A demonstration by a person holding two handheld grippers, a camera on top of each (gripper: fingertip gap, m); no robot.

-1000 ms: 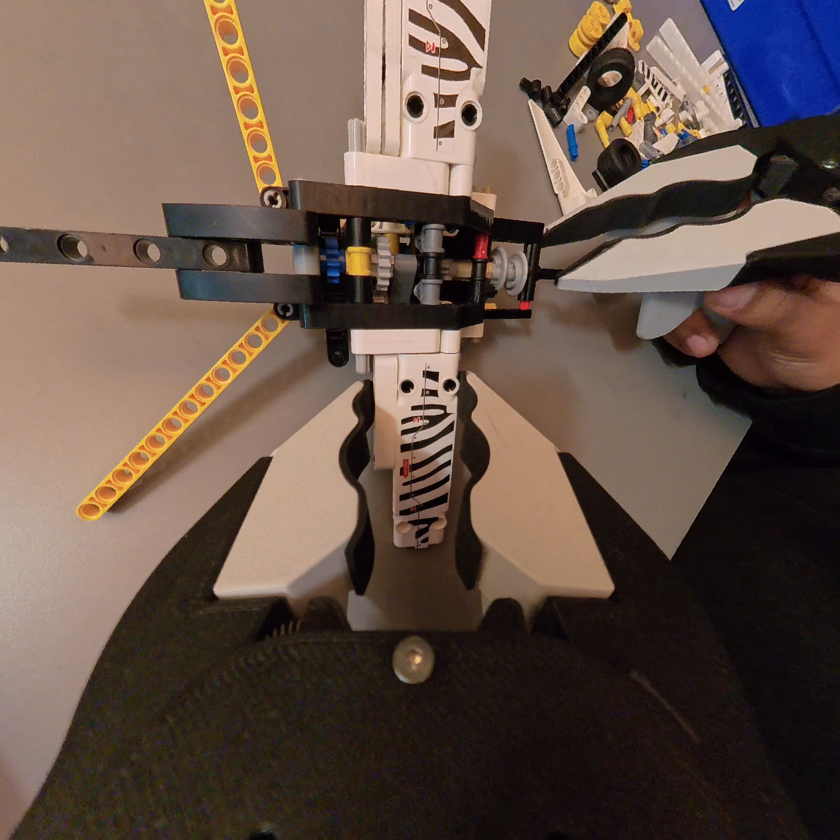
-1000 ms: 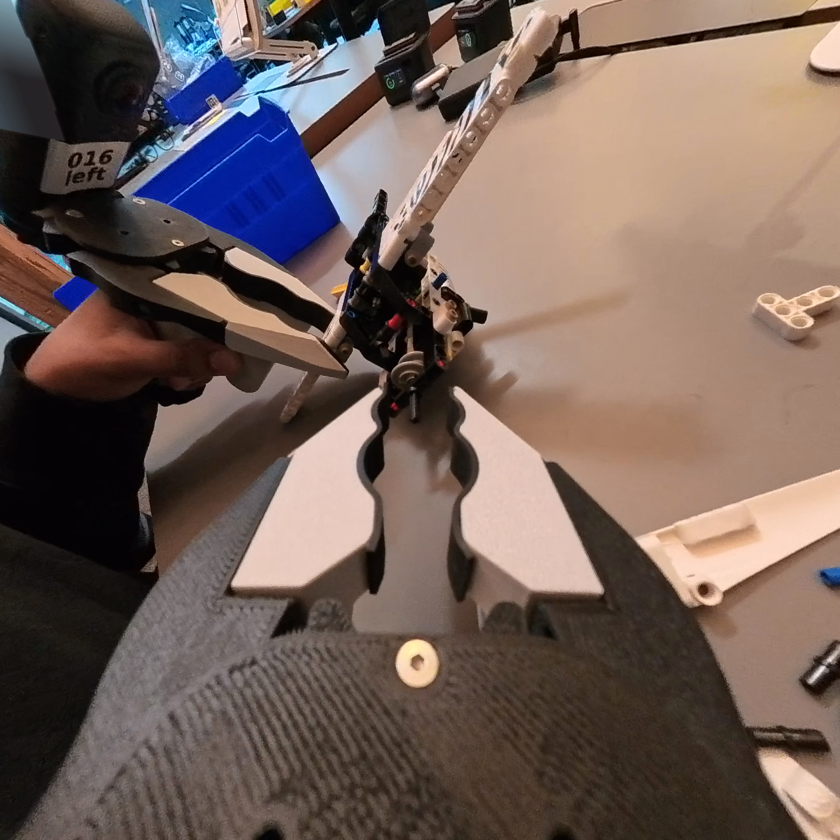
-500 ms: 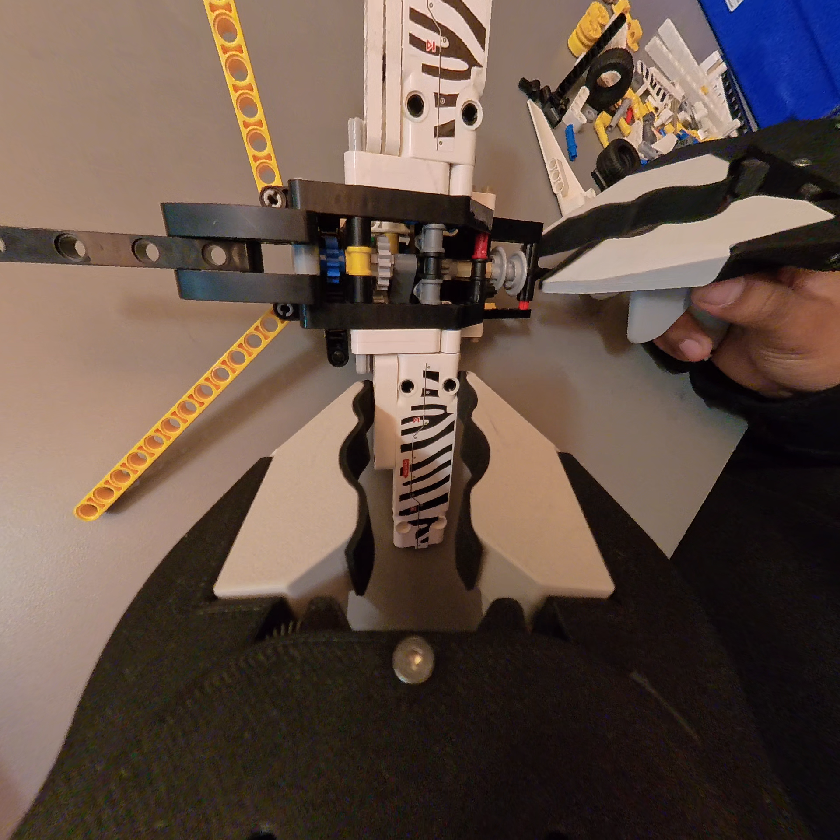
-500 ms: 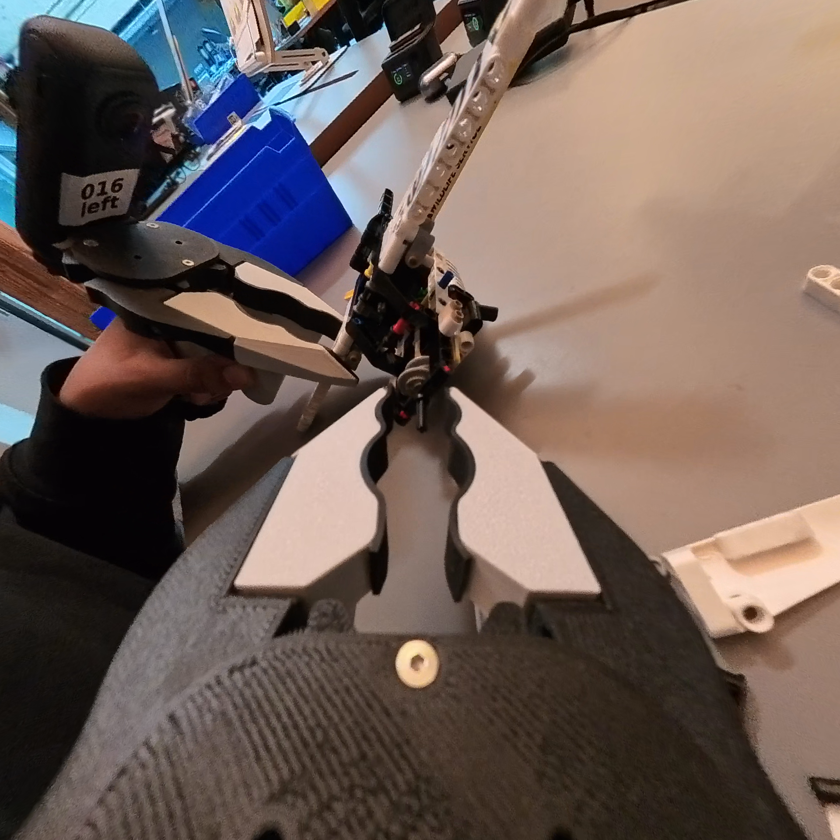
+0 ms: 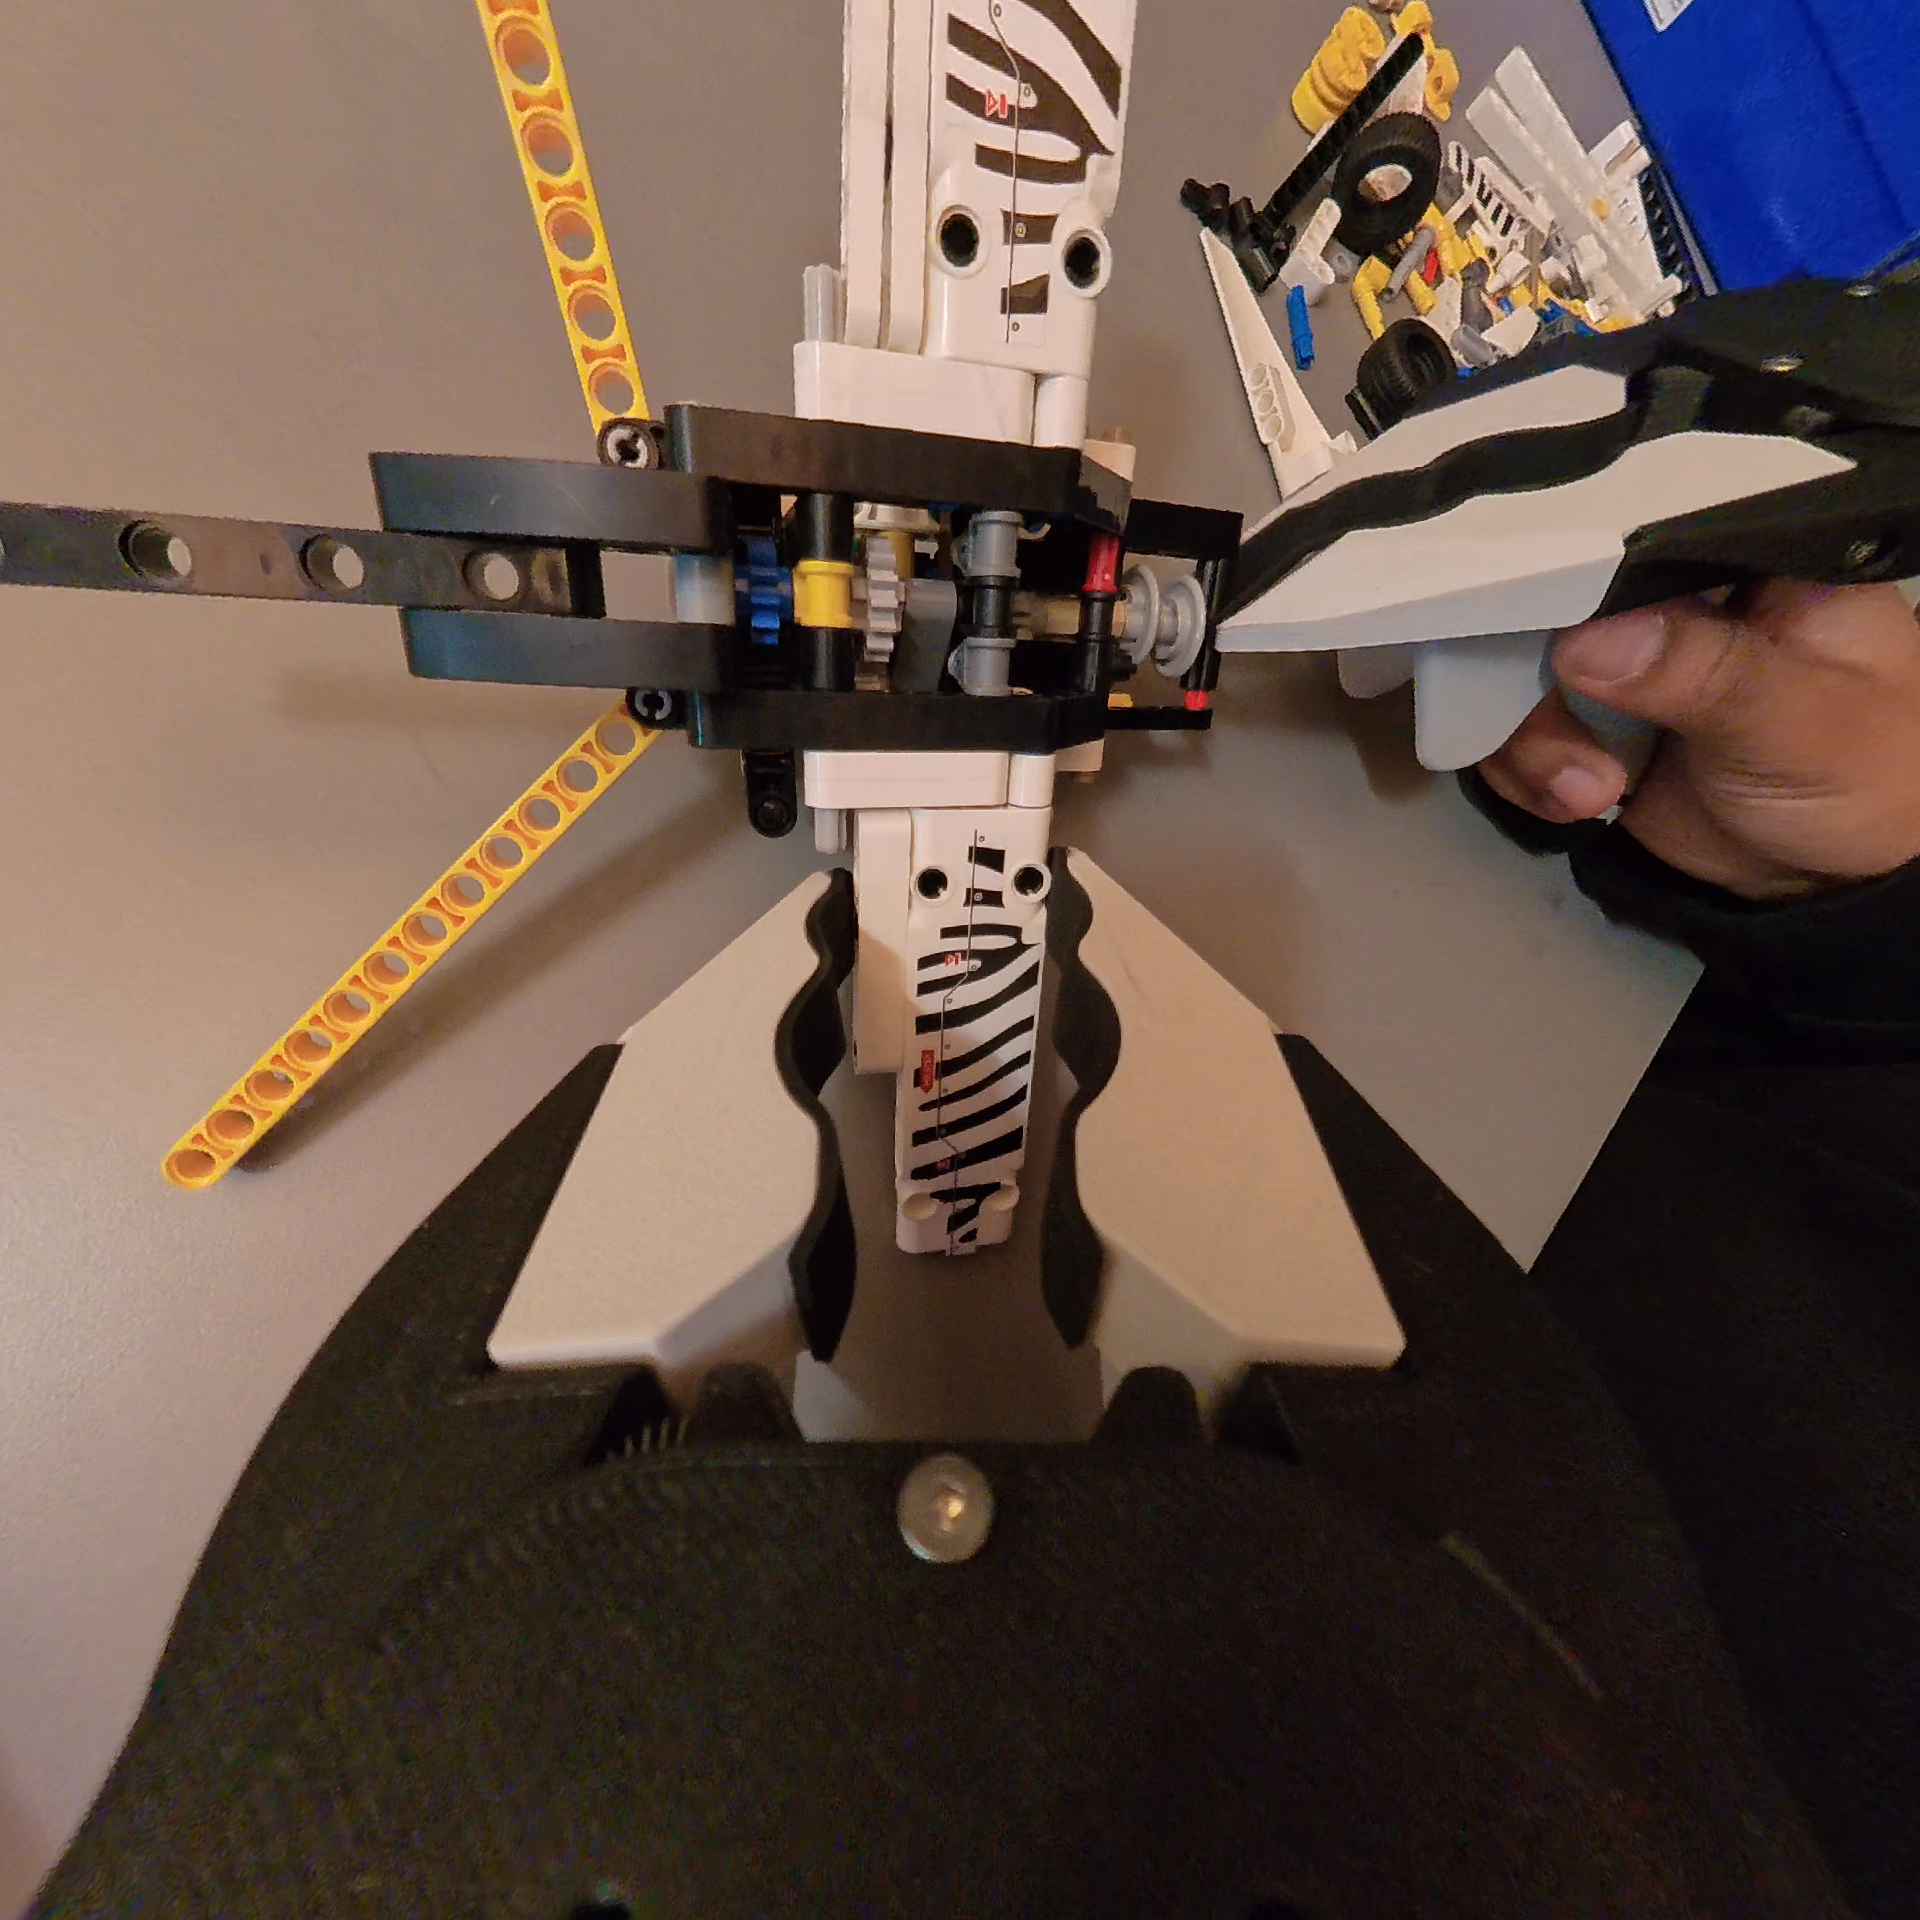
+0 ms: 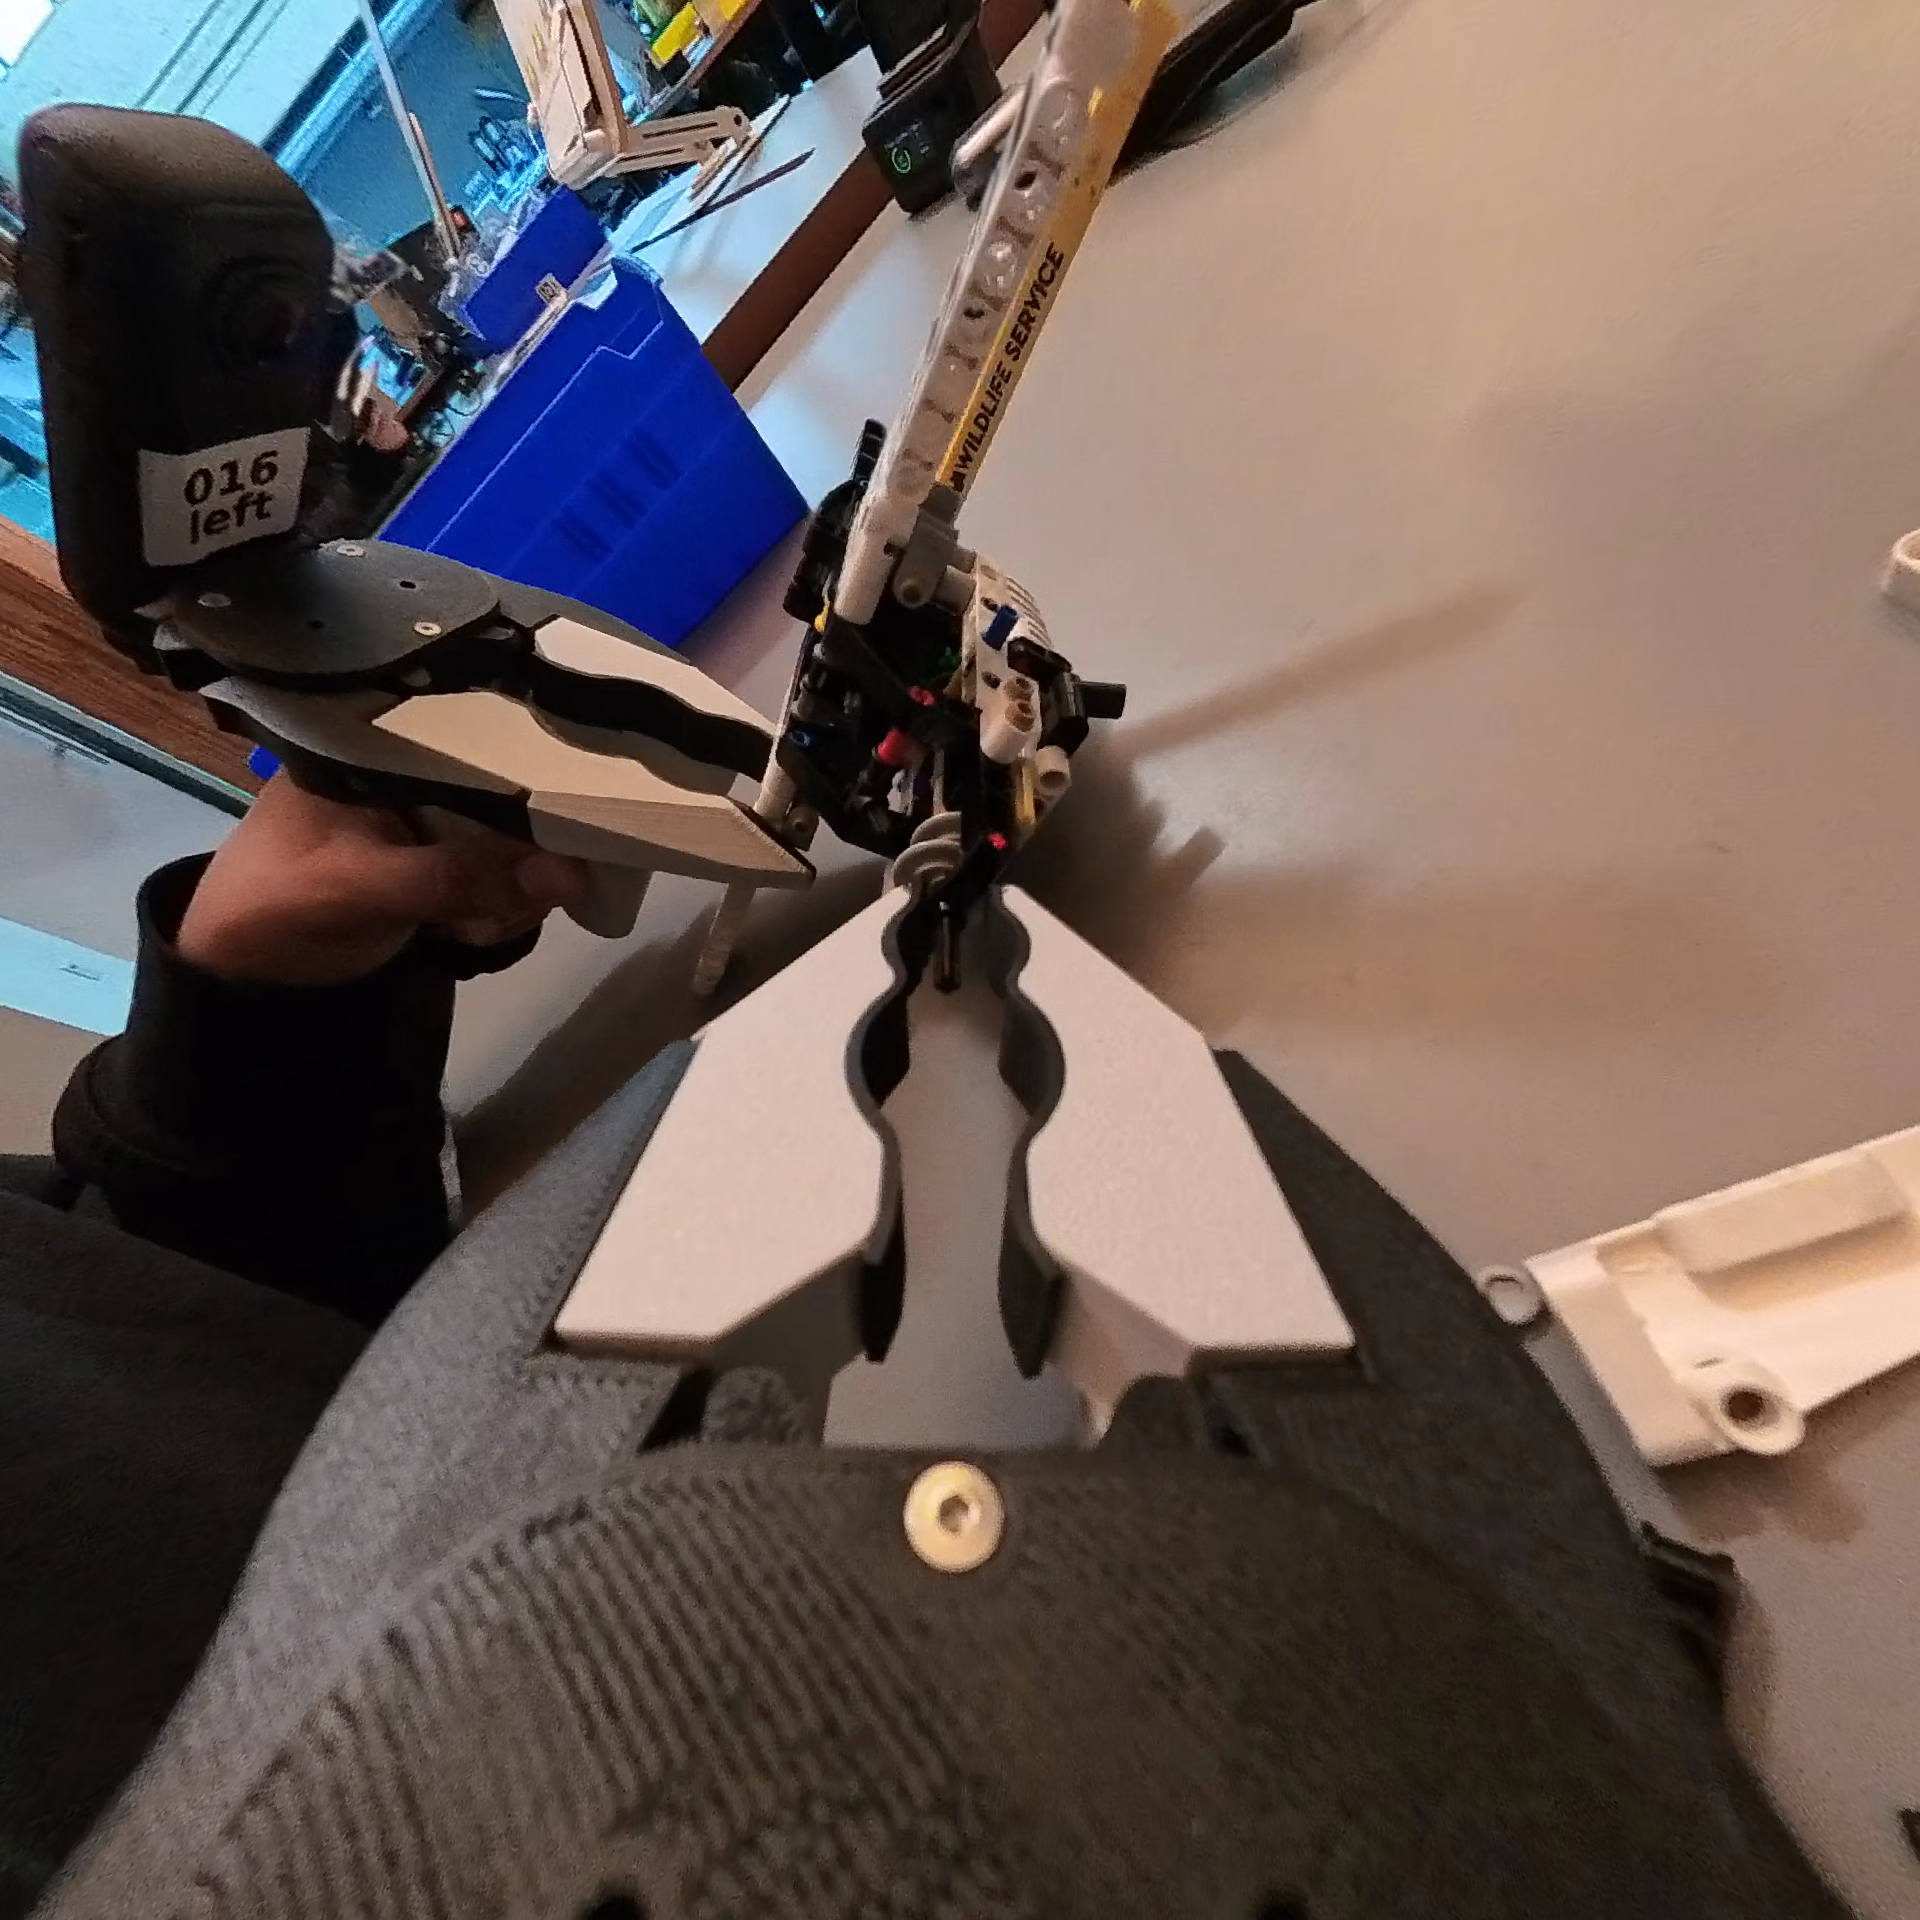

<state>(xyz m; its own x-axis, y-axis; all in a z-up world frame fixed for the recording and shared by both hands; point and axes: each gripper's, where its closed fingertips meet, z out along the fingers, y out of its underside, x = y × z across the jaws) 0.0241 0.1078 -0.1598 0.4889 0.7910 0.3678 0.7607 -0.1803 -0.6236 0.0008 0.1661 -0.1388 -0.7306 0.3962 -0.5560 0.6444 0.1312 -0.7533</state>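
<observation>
My left tongs [image 5: 951, 883] clamp the striped white beam [image 5: 961, 1039], steadying the toy model [image 5: 894, 603] while my right tongs [image 6: 951, 914] pinch its thin black rod [image 6: 948, 935].

Loose parts pile [image 5: 1455, 208] right of model [image 5: 935, 582], bin [image 5: 1766, 135] behind.

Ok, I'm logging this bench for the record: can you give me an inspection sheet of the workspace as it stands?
Surface: grey table, matte, a brown edge strip at the far side.
Job's things: brick-built model with zebra-striped white panels, black frame, gears, yellow beams.
Clutter: pile of loose parts and tyres; white panel piece; white angled piece at the right edge.
Grippers: left tongs closed on the striped panel; right tongs pinching a thin black axle at the model's end.
Cables: nothing seen.
Surroundings: blue bins, other benches, black devices.
</observation>
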